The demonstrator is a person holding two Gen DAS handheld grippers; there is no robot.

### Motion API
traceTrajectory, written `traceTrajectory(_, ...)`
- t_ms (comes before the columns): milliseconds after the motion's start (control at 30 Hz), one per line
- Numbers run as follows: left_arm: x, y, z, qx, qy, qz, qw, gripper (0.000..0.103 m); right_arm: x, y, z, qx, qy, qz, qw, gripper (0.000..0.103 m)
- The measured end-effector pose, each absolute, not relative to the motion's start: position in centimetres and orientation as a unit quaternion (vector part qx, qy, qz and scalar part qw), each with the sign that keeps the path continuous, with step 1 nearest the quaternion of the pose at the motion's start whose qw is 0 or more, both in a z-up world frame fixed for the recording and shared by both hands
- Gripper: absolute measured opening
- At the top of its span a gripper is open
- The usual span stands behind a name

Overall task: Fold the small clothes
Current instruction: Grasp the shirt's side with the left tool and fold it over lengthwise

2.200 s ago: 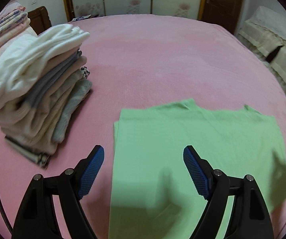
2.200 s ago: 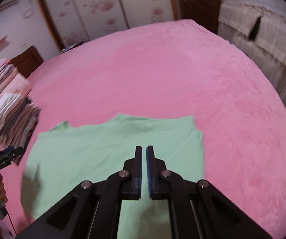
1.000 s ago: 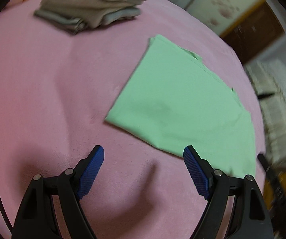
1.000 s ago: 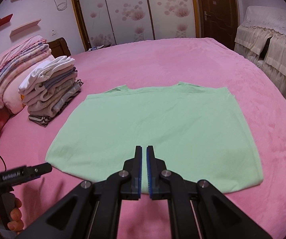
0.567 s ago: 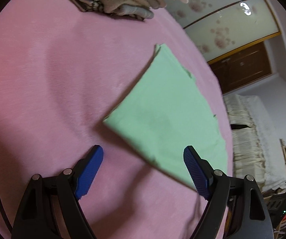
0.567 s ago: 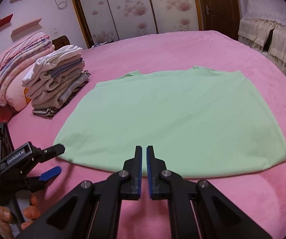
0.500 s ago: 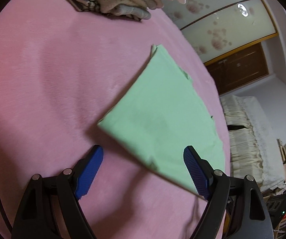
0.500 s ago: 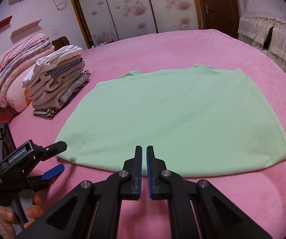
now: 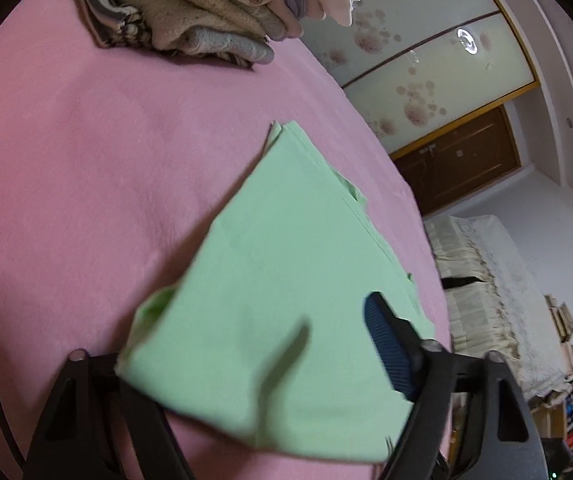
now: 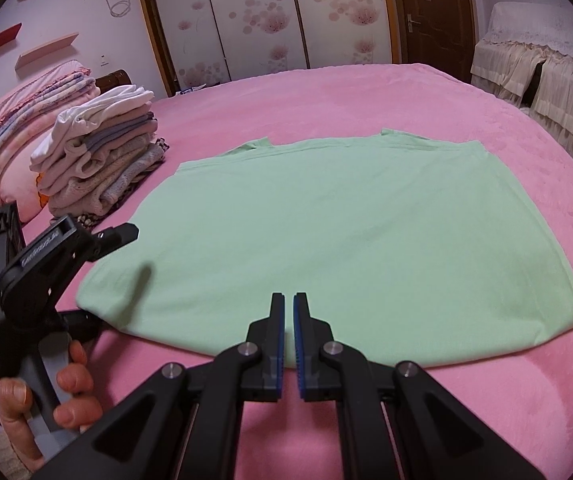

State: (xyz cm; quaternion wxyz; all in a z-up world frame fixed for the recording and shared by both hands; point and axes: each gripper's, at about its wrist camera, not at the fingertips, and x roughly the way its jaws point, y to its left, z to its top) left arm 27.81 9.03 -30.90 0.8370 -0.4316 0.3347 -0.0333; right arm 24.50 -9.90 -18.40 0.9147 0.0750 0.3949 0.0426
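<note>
Grippers first. Right gripper [image 10: 288, 304] sits at 6 o'clock, fingers nearly together, holding nothing, just short of the green garment [image 10: 346, 232]. Left gripper [image 10: 98, 272] at 8 o'clock stands wide open astride the garment's near-left corner, one finger beneath the cloth, not yet clamped. Garment lies flat on the pink bed [image 10: 426, 92], apparently partly folded; further folding remains. Stack of folded clothes [image 10: 98, 160] at 10 o'clock suggests earlier items done.

Open pink plush bedspread [image 10: 426, 92] lies far behind and to the right of the flat light-green cotton garment [image 10: 326, 216], while to the left a stacked pile of folded white, beige and grey clothes [image 10: 98, 160] blocks passage just beside its far-left corner.
</note>
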Motion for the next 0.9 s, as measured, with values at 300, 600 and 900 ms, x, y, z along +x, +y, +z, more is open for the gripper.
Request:
traceTrajectory(300,28.6,9.0,-30.4,-0.397,0.354,-0.011,0.847,0.007,26.5,-10.4,-19.0,0.067,0.400,0.042,0.913,0.004)
traceTrajectory(600,28.4,5.7,-24.0,-0.311,0.310,-0.023,0.898,0.006,30.4,-10.2,-18.3,0.026,0.396,0.055,0.916,0.004)
traceTrajectory(900,29.9,0.4,-19.9,-0.252,0.304,-0.053,0.917,0.006,30.7,-12.1,-19.4,0.070,0.431,0.082,0.896,0.004)
